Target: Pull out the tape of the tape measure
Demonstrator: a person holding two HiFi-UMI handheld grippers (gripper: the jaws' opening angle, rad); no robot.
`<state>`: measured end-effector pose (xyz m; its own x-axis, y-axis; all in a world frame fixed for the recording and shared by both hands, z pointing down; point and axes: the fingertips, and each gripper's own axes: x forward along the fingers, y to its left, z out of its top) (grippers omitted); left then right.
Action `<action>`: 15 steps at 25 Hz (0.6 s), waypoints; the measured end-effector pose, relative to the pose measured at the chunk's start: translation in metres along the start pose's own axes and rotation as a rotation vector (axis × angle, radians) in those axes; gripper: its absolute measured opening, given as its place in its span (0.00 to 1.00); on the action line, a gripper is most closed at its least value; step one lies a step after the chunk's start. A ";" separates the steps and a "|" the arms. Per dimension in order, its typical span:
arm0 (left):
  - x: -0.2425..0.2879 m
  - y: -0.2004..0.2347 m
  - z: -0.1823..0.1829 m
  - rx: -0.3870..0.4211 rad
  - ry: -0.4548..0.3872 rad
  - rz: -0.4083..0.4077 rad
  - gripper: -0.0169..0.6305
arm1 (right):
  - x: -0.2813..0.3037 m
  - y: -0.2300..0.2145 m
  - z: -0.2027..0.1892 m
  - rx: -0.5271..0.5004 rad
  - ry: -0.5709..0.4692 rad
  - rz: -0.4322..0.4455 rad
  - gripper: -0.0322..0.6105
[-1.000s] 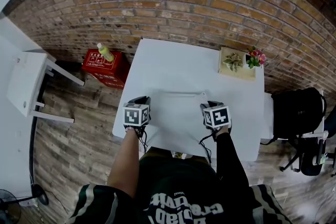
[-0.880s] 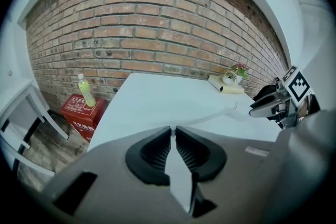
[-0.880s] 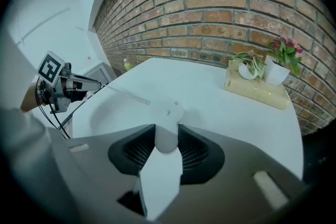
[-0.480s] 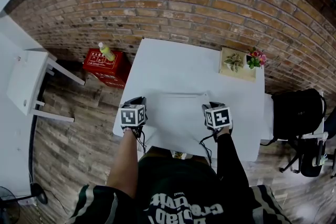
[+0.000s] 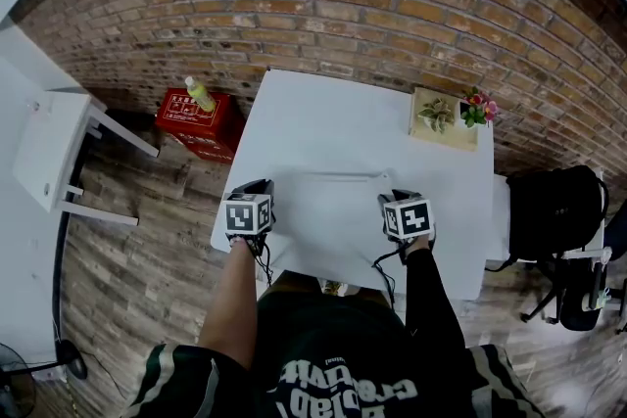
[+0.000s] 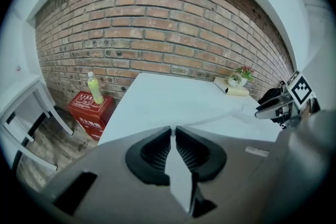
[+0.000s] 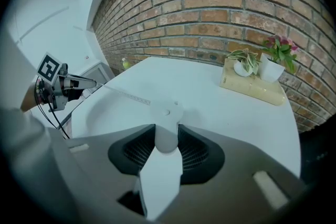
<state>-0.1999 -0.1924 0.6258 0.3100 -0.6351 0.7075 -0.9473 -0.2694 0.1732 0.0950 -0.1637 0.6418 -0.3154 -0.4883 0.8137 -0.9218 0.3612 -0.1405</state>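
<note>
Your left gripper (image 6: pixel 172 131) has its jaws pressed almost together, with only a thin pale slit between the ribbed pads. They pinch the end of the tape (image 7: pixel 128 96). In the head view this gripper sits at the near left edge of the white table (image 5: pixel 333 113), angled downward, with its marker cube facing up.

Your right gripper (image 7: pixel 167 134) is clamped on the white tape measure case (image 7: pixel 167 115). The round body stands between the two pads and both pads press its sides. The jaws stand moderately wide because of the case's width. This gripper sits at the near right of the table, also angled downward.

The tape is drawn out. In the right gripper view it runs from the case leftward across the table top to the tip of the left gripper, and its graduation marks show along the middle stretch. The two grippers are well apart, with the tape spanning between them.

At the far right of the table, a tan block (image 5: pixel 441 127) carries small potted plants (image 5: pixel 477 106). On the floor left of the table, against the brick wall (image 5: pixel 323 5), a red box (image 5: pixel 196 124) has a green bottle (image 5: pixel 199 95) upright on top.
</note>
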 end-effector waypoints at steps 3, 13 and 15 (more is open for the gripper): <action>-0.001 0.000 0.000 0.001 -0.004 0.000 0.09 | -0.001 0.001 0.001 -0.005 -0.003 0.003 0.28; -0.006 0.002 0.003 0.003 -0.016 0.002 0.09 | -0.004 0.004 0.003 -0.019 -0.012 0.009 0.28; -0.007 0.003 0.003 0.002 -0.015 0.006 0.09 | -0.004 0.004 0.004 -0.021 -0.012 0.008 0.28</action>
<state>-0.2043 -0.1908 0.6188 0.3057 -0.6477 0.6979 -0.9490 -0.2671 0.1677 0.0916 -0.1633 0.6362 -0.3259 -0.4948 0.8056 -0.9143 0.3818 -0.1354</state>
